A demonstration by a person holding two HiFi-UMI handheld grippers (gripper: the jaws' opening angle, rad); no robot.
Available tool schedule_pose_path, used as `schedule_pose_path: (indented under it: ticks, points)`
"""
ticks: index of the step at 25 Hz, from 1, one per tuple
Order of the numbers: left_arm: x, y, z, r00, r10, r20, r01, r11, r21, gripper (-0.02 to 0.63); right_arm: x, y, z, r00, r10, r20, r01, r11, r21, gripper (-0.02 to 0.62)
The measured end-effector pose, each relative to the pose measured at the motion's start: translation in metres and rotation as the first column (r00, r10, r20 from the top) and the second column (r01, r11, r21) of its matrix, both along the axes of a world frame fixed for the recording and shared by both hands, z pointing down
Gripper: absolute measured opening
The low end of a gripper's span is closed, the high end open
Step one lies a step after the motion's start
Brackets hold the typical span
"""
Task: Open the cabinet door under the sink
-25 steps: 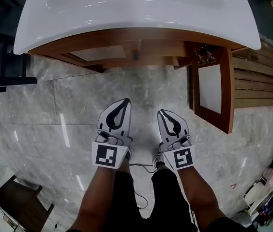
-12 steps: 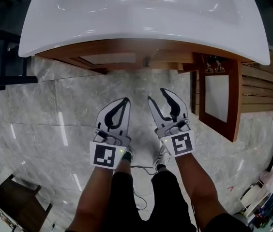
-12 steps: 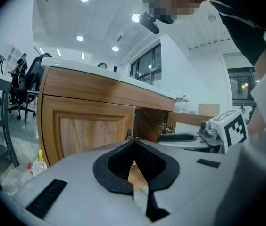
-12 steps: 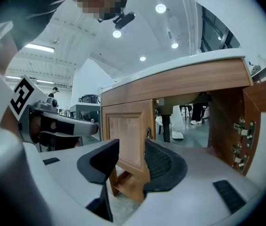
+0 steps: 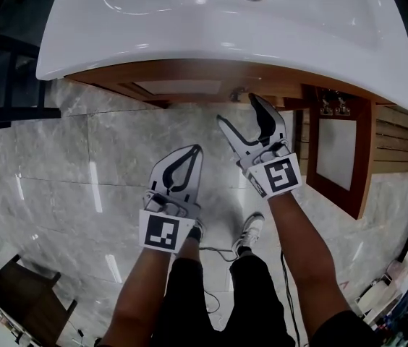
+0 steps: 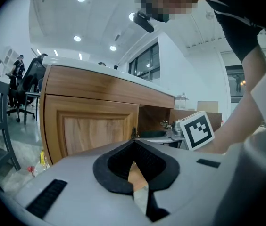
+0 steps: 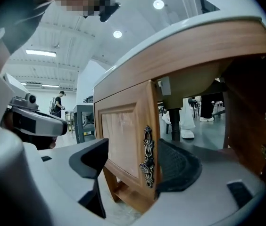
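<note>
left gripper (image 5: pixel 194 151): fingers (image 6: pixel 116 166) pressed together, empty, low over the marble floor (image 5: pixel 81 172), near side of the cabinet.
left door (image 5: pixel 179 87): under the white sink (image 5: pixel 189 20), with its ornate handle (image 7: pixel 147 157) at the right edge.
right gripper (image 5: pixel 239 111): fingers (image 7: pixel 180 166) opening, straddling that handle edge, the left one clear of the wood.
right door (image 5: pixel 336 154): stands wide open, far right.

— How does the cabinet door (image 7: pixel 123 140) look?
— Wooden, panelled, upright. Its free edge, with the ornate dark handle (image 7: pixel 147 157), stands between the opening right fingers (image 7: pixel 180 168); contact unclear.
</note>
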State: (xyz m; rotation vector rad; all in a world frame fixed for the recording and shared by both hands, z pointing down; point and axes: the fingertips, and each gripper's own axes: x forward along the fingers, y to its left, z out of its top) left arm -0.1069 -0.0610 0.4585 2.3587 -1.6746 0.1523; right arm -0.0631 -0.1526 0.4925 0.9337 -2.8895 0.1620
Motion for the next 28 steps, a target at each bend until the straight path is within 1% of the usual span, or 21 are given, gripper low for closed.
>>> schedule_pose_path:
  ticks: [4,8,12,18,26,28]
  points:
    - [-0.008,0.002,0.003,1.0,-0.016,-0.01,0.015,1.0,-0.011,0.023,-0.007,-0.015,0.008,0.999,-0.029,-0.023,0.029,1.0,-0.005,0.338]
    - [-0.018,0.01,0.011,1.0,-0.022,0.01,0.022,0.999,-0.026,0.023,-0.016,-0.028,0.016,0.998,-0.051,-0.032,0.05,0.998,-0.022,0.354]
    - [-0.029,0.016,0.015,0.999,-0.039,0.016,0.039,0.999,-0.026,0.023,-0.029,-0.039,0.014,0.996,-0.072,-0.052,0.071,0.997,-0.012,0.354]
    - [-0.035,0.02,0.016,0.998,-0.054,0.015,0.054,0.998,-0.031,0.023,-0.041,-0.05,0.01,0.993,-0.088,-0.078,0.089,0.996,0.015,0.354]
    - [-0.041,0.029,0.016,0.998,-0.067,0.01,0.067,0.997,-0.029,0.023,-0.05,-0.047,0.011,0.988,-0.124,-0.093,0.126,0.992,0.011,0.353]
    - [-0.04,0.033,0.016,0.998,-0.065,0.011,0.065,0.997,-0.029,0.023,-0.05,-0.044,0.012,0.984,-0.132,-0.116,0.135,0.991,0.019,0.353]
